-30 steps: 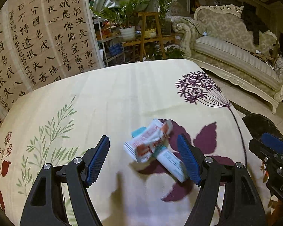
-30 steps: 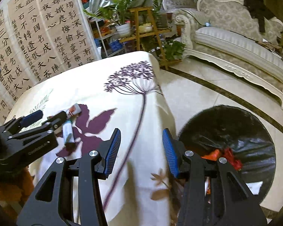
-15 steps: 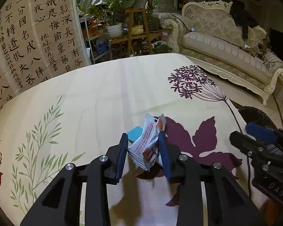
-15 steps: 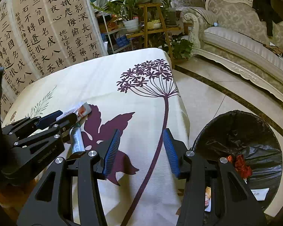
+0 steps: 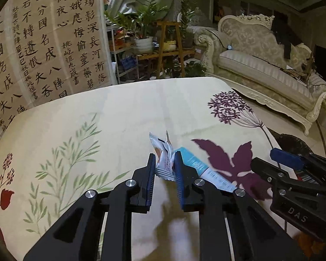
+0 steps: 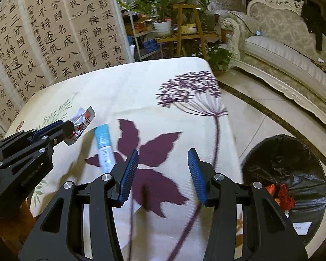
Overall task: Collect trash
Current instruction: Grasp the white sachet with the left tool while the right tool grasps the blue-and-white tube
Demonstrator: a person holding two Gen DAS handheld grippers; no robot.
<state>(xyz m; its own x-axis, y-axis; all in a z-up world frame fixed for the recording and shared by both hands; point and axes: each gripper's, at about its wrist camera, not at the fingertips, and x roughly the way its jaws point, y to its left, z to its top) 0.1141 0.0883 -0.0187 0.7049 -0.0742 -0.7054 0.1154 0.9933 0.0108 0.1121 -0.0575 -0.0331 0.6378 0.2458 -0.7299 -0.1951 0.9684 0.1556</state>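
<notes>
The left gripper [image 5: 164, 167] is clamped on a wrapper [image 5: 163, 155]; the right gripper [image 6: 163, 174] is held parted, empty.

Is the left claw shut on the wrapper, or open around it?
Shut on it. The left claw has the crumpled wrapper pinched between both blue pads, lifted off the tablecloth.

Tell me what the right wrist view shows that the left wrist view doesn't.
Only the right wrist view: red trash inside the black-lined bin, and the right tongs open with nothing between them. Only the left wrist view: the left tongs from behind, shut on the crumpled wrapper. Both: that wrapper, the blue-and-white tube lying on the floral tablecloth, the sofa.
</notes>
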